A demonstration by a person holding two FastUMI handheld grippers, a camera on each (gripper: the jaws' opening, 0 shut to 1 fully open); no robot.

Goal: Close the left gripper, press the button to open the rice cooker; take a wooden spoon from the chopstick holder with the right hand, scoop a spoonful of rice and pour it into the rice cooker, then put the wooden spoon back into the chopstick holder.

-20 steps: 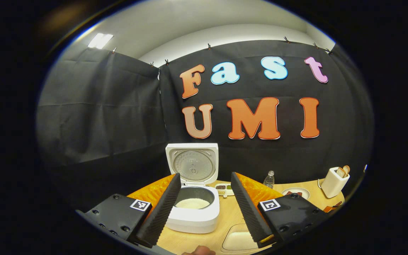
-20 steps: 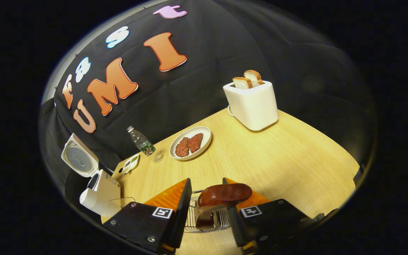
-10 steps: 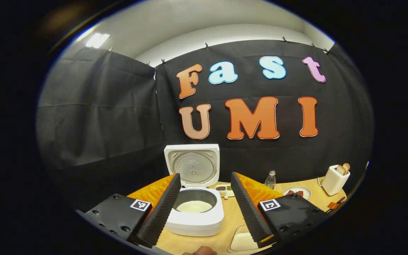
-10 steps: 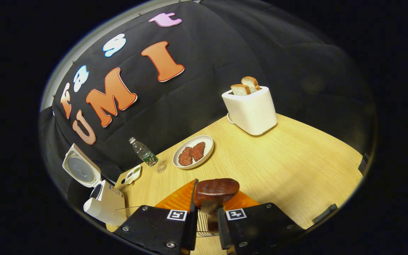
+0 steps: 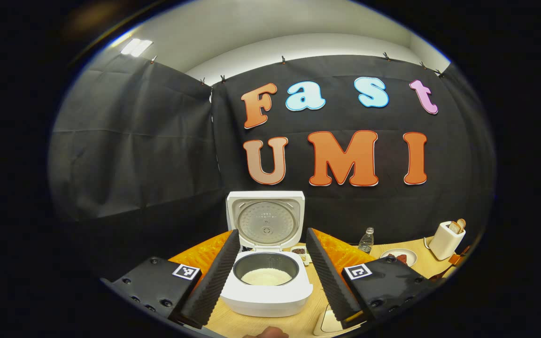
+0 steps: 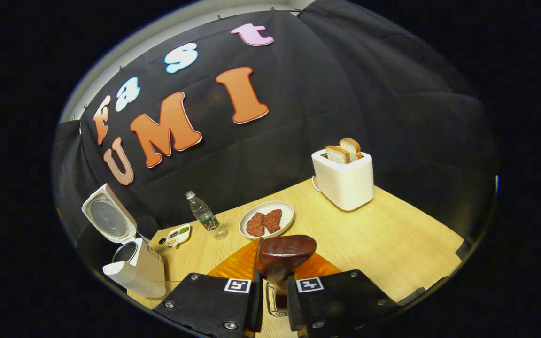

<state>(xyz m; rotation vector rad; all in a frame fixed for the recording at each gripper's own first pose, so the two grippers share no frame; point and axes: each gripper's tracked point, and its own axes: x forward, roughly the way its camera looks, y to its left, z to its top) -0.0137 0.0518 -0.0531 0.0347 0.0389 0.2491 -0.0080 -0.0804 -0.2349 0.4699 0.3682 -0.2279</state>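
While the wooden spoon (image 6: 285, 251) stands bowl-up between its fingers, the right gripper (image 6: 273, 293) is clenched on the spoon's neck, both fingers pressing it. Below the grip, a metal wire piece (image 6: 273, 306) shows in the gap; whether it is the chopstick holder, cannot tell. Rice cooker (image 5: 266, 286) sits on the wooden table (image 6: 369, 234), lid (image 5: 265, 219) up and upright, white rice (image 5: 266, 276) in the inner pot. Left gripper (image 5: 270, 274) hangs before the cooker, fingers spread wide, gripping nothing, cooker framed between them. In the right gripper view the cooker (image 6: 132, 263) is far left at the table's edge. Near it: small seasoning dish (image 6: 179, 234), clear bottle (image 6: 202, 215), plate (image 6: 289, 212) with two reddish meat pieces (image 6: 263, 223). White toaster (image 6: 344, 180) with two bread slices (image 6: 344, 150) stands well apart, farther right.
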